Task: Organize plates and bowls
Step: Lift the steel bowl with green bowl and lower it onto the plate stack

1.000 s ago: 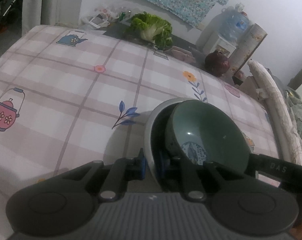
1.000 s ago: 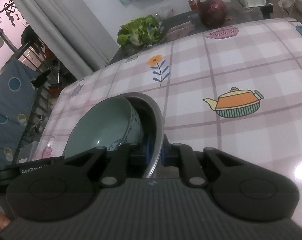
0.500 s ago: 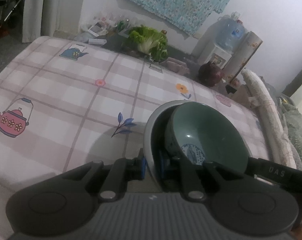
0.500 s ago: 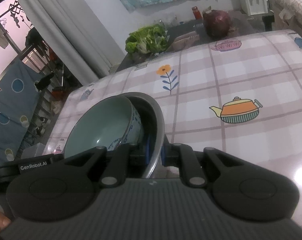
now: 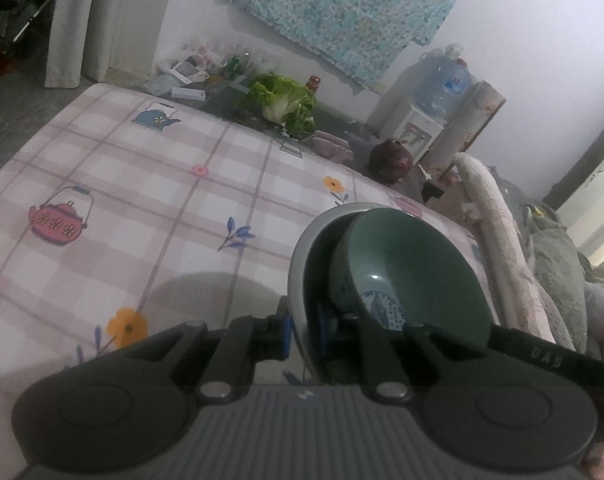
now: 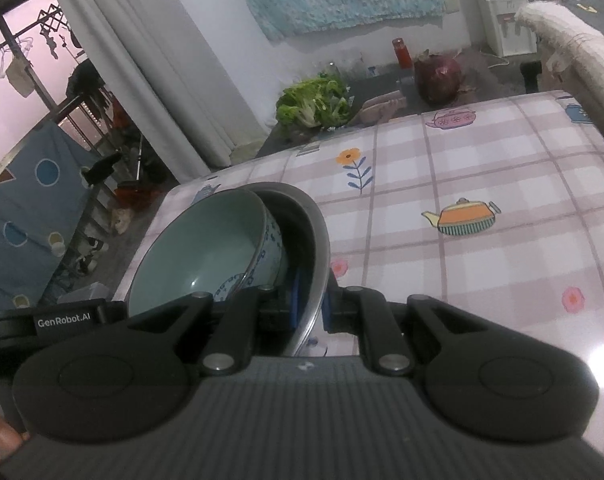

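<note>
both pairs of fingers are clenched on the rim of the same metal bowl [image 5: 302,256], one from each side. the left gripper [image 5: 302,330] pinches the bowl's left edge between its blue pads [image 5: 286,332], and the right gripper [image 6: 309,306] pinches the opposite edge, the steel rim passing between its pads [image 6: 296,300]. inside the metal bowl sits a green ceramic bowl [image 5: 413,276] with a blue pattern on its outside; it leans against the metal wall rather than lying centred. the pair hangs above the table [image 5: 162,200], which wears a pink checked cloth printed with teapots and flowers; a soft shadow [image 5: 206,292] lies on the cloth below the left side. beyond the far edge of the table are a leafy cabbage [image 5: 288,104], a dark red round thing [image 5: 389,158] and a water dispenser [image 5: 429,120] against the wall.
</note>
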The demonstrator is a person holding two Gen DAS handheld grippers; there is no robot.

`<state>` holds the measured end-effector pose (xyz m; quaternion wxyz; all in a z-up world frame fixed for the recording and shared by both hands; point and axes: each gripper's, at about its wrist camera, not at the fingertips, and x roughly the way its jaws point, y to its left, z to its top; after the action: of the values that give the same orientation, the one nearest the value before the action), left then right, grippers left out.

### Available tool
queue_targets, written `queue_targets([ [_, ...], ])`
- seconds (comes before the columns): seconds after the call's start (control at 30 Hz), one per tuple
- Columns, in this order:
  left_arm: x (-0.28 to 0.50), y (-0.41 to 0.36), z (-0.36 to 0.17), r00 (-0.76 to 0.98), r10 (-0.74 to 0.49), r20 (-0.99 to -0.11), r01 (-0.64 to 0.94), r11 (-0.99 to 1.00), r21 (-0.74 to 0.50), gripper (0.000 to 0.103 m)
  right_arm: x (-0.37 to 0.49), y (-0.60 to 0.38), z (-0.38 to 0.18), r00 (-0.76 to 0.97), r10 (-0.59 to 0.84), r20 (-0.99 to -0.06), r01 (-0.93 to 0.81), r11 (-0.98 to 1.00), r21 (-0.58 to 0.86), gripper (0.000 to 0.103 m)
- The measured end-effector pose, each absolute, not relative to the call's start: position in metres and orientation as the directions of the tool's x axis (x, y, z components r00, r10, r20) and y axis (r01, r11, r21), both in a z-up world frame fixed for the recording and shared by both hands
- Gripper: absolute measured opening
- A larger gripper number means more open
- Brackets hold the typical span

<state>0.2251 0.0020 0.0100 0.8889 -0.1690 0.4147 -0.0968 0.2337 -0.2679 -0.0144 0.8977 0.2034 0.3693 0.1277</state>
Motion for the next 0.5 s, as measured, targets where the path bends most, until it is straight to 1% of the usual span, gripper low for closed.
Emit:
queue_targets([
  [0.13,0.197,0.001,0.016,0.637,-0.317,-0.702,0.044,0.925,-0.377,0.011,0.201,-0.270,-0.008,0.696,0.383,-0.607,-0.072,0.878,0.473,0.011],
  [0.27,0.173,0.002,0.011,0.608,-0.330,-0.722,0.044,0.922,-0.385,0.011,0.166,-0.271,-0.011,0.686,0.387,-0.616,-0.062,0.875,0.481,0.011],
  [0.5,0.140,0.001,-0.016,0.550,-0.336,-0.764,0.045,0.926,-0.374,0.011,0.114,-0.270,-0.039,0.642,0.392,-0.658,-0.011,0.864,0.504,0.011],
])
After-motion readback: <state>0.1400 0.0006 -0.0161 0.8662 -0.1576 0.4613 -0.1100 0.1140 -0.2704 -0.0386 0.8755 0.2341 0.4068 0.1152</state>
